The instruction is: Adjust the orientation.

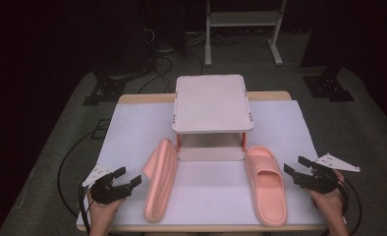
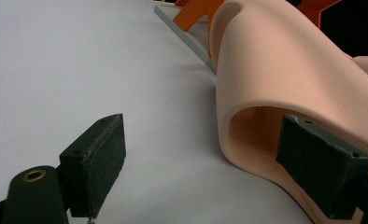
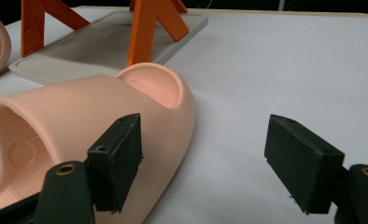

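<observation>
Two pink slide slippers lie on the white table cover in front of a small two-tier rack (image 1: 212, 103). The left slipper (image 1: 160, 179) rests tipped on its side; its strap (image 2: 285, 79) looms large in the left gripper view. The right slipper (image 1: 266, 184) lies flat, sole down, its strap (image 3: 74, 116) showing close in the right gripper view. My left gripper (image 1: 128, 178) (image 2: 205, 163) is open just left of the left slipper, one pad (image 2: 320, 163) in front of the strap opening. My right gripper (image 1: 296, 166) (image 3: 205, 163) is open just right of the right slipper, holding nothing.
The rack has a pale top shelf on orange legs (image 3: 152, 28) and a grey base plate (image 3: 98, 46) behind the slippers. Cables trail on the floor at the left (image 1: 71, 152). A white frame stand (image 1: 243, 24) is behind the table. The table's front edge is near both hands.
</observation>
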Action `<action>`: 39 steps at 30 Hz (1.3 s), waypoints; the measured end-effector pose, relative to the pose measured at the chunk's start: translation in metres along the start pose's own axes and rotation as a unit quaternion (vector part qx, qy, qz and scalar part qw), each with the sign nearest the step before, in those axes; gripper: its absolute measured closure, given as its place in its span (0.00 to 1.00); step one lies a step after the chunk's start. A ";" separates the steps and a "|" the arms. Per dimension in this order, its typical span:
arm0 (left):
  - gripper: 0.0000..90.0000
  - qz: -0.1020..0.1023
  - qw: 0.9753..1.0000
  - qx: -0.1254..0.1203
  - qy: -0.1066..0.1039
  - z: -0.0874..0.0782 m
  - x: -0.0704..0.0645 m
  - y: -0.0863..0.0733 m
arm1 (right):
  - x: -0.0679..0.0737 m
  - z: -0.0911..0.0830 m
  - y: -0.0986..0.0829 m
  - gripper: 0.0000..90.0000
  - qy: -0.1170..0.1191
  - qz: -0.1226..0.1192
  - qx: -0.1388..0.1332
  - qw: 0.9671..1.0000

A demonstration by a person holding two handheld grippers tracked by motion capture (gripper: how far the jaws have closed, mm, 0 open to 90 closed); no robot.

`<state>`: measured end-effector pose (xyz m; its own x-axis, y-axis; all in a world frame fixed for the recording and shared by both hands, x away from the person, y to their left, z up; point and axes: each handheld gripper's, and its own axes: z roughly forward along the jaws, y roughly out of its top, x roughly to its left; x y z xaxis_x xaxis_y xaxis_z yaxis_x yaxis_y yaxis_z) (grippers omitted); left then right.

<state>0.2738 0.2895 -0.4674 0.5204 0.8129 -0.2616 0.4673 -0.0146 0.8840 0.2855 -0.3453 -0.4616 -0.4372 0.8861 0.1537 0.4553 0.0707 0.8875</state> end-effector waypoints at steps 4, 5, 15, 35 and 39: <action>0.17 0.002 1.000 0.008 -0.004 0.005 -0.002 0.000 | 0.000 0.000 0.000 0.30 0.000 -0.001 0.000 1.000; 0.17 0.002 1.000 0.008 -0.004 0.005 -0.002 0.000 | 0.000 0.000 0.000 0.30 0.000 -0.001 0.000 1.000; 0.19 0.018 0.999 0.036 -0.009 0.021 -0.013 0.002 | 0.000 -0.001 -0.001 0.30 0.002 -0.003 -0.003 1.000; 0.28 0.007 0.998 0.054 -0.005 0.042 -0.020 0.006 | 0.000 0.001 -0.002 0.30 0.005 -0.005 0.002 1.000; 0.29 -0.003 0.998 0.058 -0.012 0.047 -0.019 0.006 | 0.000 0.001 -0.002 0.30 0.005 -0.004 0.001 1.000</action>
<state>0.3005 0.2469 -0.4753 0.5337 0.7992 -0.2765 0.5486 -0.0784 0.8324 0.2852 -0.3448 -0.4634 -0.4484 0.8810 0.1510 0.4533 0.0786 0.8879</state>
